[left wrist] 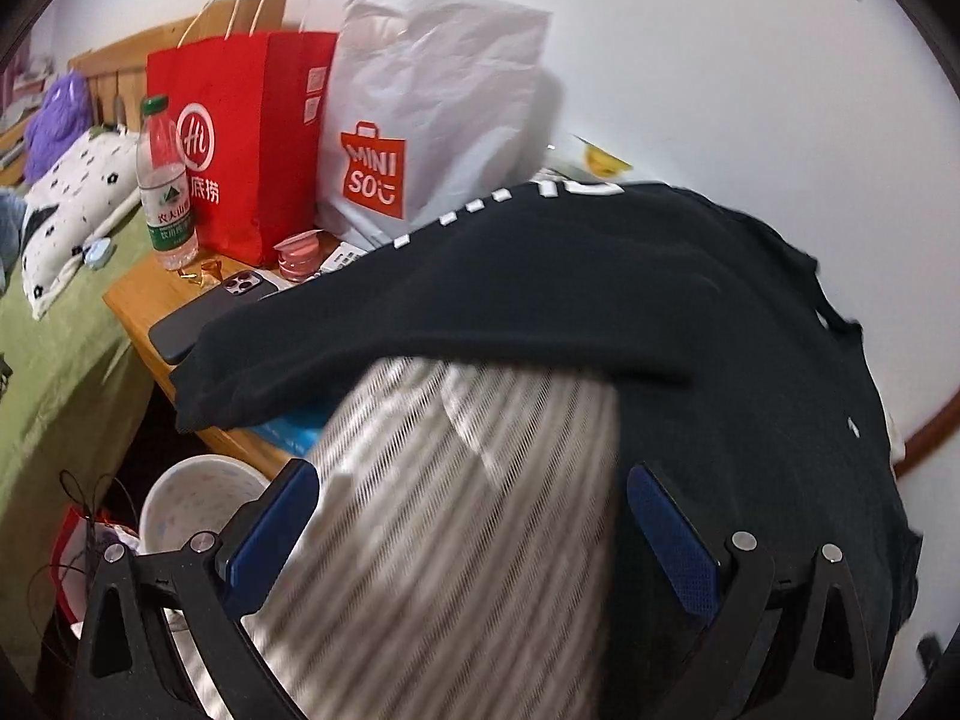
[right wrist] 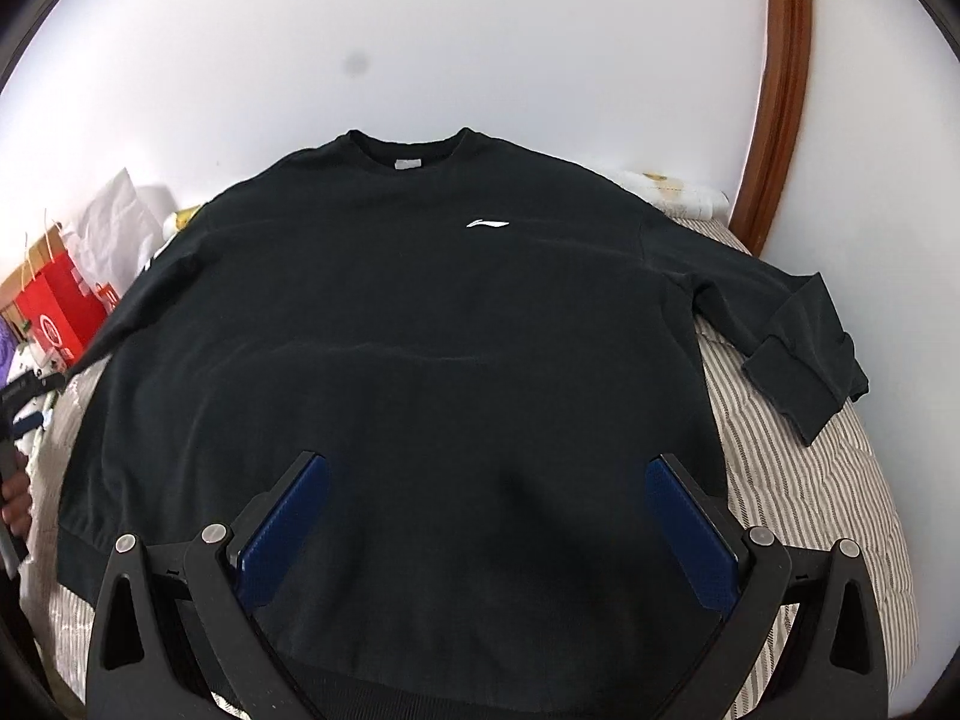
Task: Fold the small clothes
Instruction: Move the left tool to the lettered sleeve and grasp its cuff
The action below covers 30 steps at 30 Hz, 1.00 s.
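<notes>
A black sweatshirt (right wrist: 408,312) with a small white chest logo lies flat, front up, on a striped bed cover (right wrist: 798,480). Its right sleeve (right wrist: 798,330) bends down at the cuff. Its left sleeve (left wrist: 480,300) with white lettering stretches out over a wooden bedside table (left wrist: 135,297). My right gripper (right wrist: 486,516) is open and empty, hovering over the lower middle of the sweatshirt. My left gripper (left wrist: 474,528) is open and empty over the striped cover (left wrist: 456,510), below the left sleeve.
The bedside table holds a red paper bag (left wrist: 240,144), a white Miniso bag (left wrist: 432,120), a water bottle (left wrist: 162,180), a phone (left wrist: 198,324) and a pink cup (left wrist: 297,252). A white bin (left wrist: 192,498) stands below. A second bed with green sheet (left wrist: 54,348) is left. A wall is behind.
</notes>
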### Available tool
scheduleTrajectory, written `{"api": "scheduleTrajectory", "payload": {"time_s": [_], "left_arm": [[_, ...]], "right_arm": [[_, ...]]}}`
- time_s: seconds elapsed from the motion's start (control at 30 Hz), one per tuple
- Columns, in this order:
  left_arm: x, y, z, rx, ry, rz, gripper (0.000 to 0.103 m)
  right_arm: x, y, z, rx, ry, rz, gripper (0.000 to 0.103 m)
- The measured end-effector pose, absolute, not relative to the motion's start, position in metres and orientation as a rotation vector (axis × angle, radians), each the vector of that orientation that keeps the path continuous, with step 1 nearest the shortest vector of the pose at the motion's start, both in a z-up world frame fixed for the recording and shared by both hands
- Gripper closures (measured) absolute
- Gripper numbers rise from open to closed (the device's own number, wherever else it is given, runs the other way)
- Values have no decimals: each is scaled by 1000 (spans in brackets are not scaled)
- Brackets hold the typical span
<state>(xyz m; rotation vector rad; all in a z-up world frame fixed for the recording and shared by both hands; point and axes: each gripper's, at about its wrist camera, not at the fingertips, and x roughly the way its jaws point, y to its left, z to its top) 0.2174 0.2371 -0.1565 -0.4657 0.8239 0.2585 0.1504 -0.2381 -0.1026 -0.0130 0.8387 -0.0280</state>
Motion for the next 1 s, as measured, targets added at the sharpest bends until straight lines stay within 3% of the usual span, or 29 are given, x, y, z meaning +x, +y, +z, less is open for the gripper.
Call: {"api": "scheduleTrajectory", "payload": {"time_s": [0.5, 0.63, 0.7, 0.77, 0.8, 0.87, 0.93, 1.0], "left_arm": [[288, 285, -190, -637, 911, 271, 0], [294, 285, -194, -645, 932, 281, 10], [293, 285, -193, -643, 917, 290, 20], [292, 284, -189, -641, 896, 292, 41], [291, 283, -185, -629, 882, 307, 45], [290, 284, -176, -595, 864, 347, 70], [289, 285, -165, -568, 852, 379, 88], [289, 285, -153, -566, 836, 363, 91]], "right_arm": [[159, -241, -125, 34, 846, -29, 0], [159, -247, -124, 23, 848, -43, 0], [160, -252, -123, 17, 856, -65, 0], [161, -257, -122, 27, 857, -77, 0], [160, -259, -122, 32, 856, -76, 0], [159, -262, -120, 35, 850, -78, 0], [158, -264, -116, 30, 843, -79, 0], [156, -268, -113, 27, 830, -81, 0]]}}
